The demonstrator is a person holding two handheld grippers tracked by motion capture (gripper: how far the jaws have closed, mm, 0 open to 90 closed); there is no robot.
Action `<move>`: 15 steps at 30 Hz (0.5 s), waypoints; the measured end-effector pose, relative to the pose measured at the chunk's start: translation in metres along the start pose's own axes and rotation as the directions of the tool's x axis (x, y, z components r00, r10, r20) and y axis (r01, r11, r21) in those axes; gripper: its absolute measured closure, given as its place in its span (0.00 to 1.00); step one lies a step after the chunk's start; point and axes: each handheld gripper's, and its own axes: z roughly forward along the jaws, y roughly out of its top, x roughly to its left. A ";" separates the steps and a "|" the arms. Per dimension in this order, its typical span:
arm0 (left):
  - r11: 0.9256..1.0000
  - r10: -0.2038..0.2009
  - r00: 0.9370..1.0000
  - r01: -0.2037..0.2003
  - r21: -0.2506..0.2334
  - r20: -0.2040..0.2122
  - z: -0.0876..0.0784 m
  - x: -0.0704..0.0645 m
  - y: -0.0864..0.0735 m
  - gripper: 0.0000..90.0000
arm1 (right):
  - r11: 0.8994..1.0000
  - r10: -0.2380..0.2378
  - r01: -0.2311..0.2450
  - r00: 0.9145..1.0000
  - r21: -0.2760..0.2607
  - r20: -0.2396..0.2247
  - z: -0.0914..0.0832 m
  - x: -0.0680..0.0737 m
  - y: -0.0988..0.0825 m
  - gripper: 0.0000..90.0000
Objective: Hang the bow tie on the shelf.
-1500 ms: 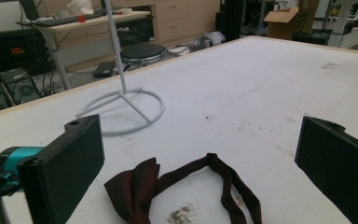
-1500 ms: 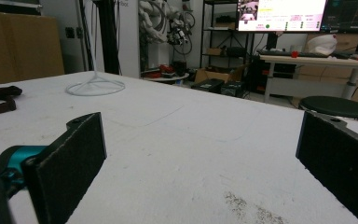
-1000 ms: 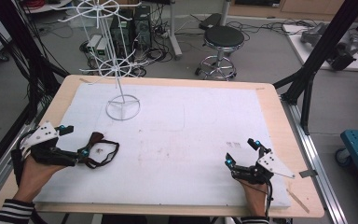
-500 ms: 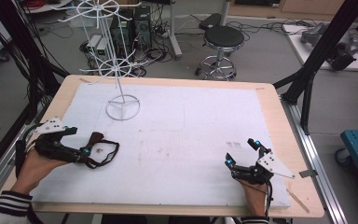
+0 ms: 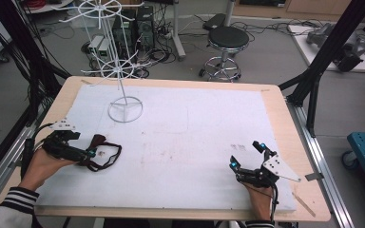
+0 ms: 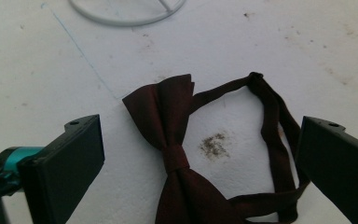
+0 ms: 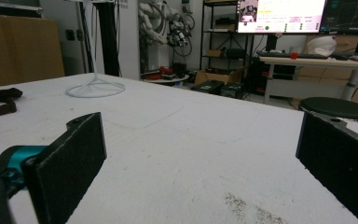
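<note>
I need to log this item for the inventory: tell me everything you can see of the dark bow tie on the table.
The bow tie is dark maroon, seemingly fabric, with a pleated bow pinched by a centre knot and a thin strap looping from it. It lies flat on the white table cover, near the table's left side, in front of the wire stand's ring base. The left tool is open, its jaws on either side of it, not gripping.
</note>
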 end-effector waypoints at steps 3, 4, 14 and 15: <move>1.000 -0.013 1.000 0.014 0.026 -0.008 0.004 0.002 0.000 0.02 | 1.000 0.006 -0.006 1.000 0.002 0.001 0.000 0.000 0.000 0.01; 1.000 -0.013 1.000 0.014 0.026 -0.008 0.004 0.002 0.000 0.02 | 1.000 0.002 -0.002 1.000 -0.001 0.001 0.000 0.000 0.000 0.01; 0.993 -0.022 0.999 0.026 0.113 -0.040 0.014 0.005 -0.001 0.04 | 1.000 0.002 -0.002 1.000 -0.001 0.001 0.000 0.000 0.000 0.01; 0.992 -0.022 0.999 0.028 0.122 -0.044 0.015 0.005 -0.001 0.04 | 1.000 0.003 -0.003 1.000 -0.002 0.001 0.000 0.000 0.000 0.01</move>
